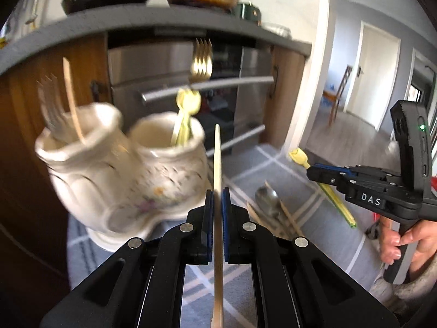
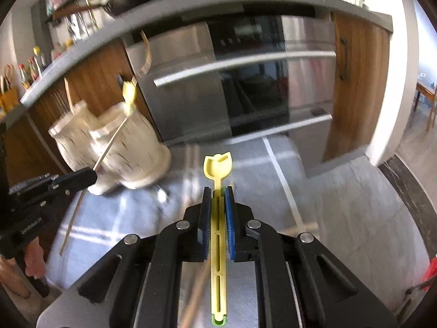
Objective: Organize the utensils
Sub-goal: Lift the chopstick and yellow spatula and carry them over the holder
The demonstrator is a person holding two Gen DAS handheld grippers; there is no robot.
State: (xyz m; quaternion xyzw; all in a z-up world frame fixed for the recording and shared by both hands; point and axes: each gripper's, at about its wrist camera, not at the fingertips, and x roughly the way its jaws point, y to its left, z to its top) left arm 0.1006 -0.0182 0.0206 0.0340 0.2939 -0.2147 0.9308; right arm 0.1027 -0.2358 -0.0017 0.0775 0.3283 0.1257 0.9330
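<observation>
Both black two-finger grippers are clamped on utensils above a grey rug with pale stripes (image 1: 275, 164). Left gripper (image 1: 217, 210) has its blue-padded jaws pressed against a slim pale wooden chopstick (image 1: 217, 158), which points toward 12 o'clock in the left wrist view, its tip close to the right-hand rim of a cream ceramic two-pocket utensil holder with a floral print (image 1: 123, 175). That holder stands on the rug at about 10 o'clock from the left gripper, blurred in both views. Its right pocket holds yellow plastic spoons (image 1: 185, 114); its left pocket holds silver metal forks (image 1: 50, 106) and another thin wooden stick (image 1: 72, 101). A gold-toned metal fork (image 1: 202, 60) shows higher up, tines at 12 o'clock; what supports it cannot be told.

Right gripper (image 2: 218, 199) is closed on a yellow plastic spoon with a slotted handle and green end (image 2: 218, 169), bowl pointing to 12 o'clock in the right wrist view. In the left wrist view, the same gripper sits at 3 o'clock, a bare hand (image 1: 401, 240) around its grip. On the rug between the two grippers lie a silver metal spoon (image 1: 269, 199) and several loose wooden chopsticks (image 1: 289, 218). Behind stands a stainless steel oven with bar handles (image 2: 245, 82).
</observation>
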